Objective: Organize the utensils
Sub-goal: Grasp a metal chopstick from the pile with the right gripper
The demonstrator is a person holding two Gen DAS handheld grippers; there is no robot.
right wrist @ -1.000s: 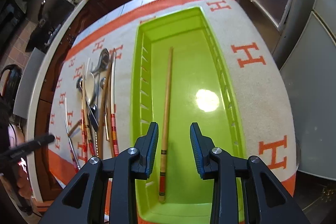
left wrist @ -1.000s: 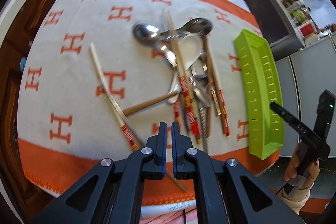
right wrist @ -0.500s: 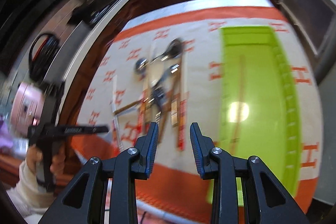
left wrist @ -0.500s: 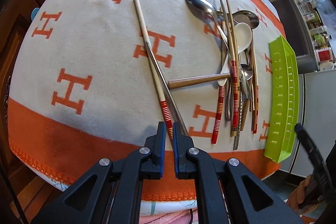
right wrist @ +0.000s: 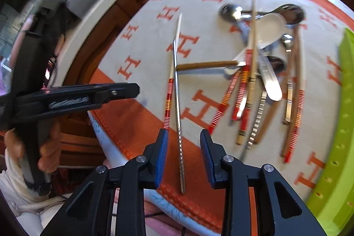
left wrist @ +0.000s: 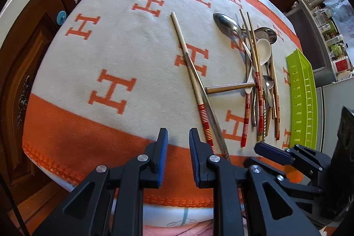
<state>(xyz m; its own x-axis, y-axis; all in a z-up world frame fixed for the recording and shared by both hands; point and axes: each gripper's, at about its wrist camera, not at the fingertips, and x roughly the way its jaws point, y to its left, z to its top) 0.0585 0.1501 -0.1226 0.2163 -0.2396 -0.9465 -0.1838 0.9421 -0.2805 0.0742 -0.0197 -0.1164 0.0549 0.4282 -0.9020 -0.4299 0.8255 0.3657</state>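
Layout: the utensils lie on a white blanket patterned with orange H letters; most sit in one tangled pile of spoons, chopsticks and metal pieces, near the green tray that seems meant to receive them.
Strays: a red-banded wooden chopstick and a thin metal chopstick lie crossed, apart from the pile, their handle ends toward the blanket's orange border, the easiest ends to reach from this edge.
Left gripper: hovers above the orange border just beside the red-banded chopstick's handle end; its jaws have just been opening to a narrow gap, with nothing between the pads.
Right gripper: jaws moderately apart, straddling the metal chopstick's twisted handle end in its own view; the pads do not appear to press it, and its height above the chopstick cannot be told.
Likely aim: each gripper seems lined up on one stray chopstick for a pickup.
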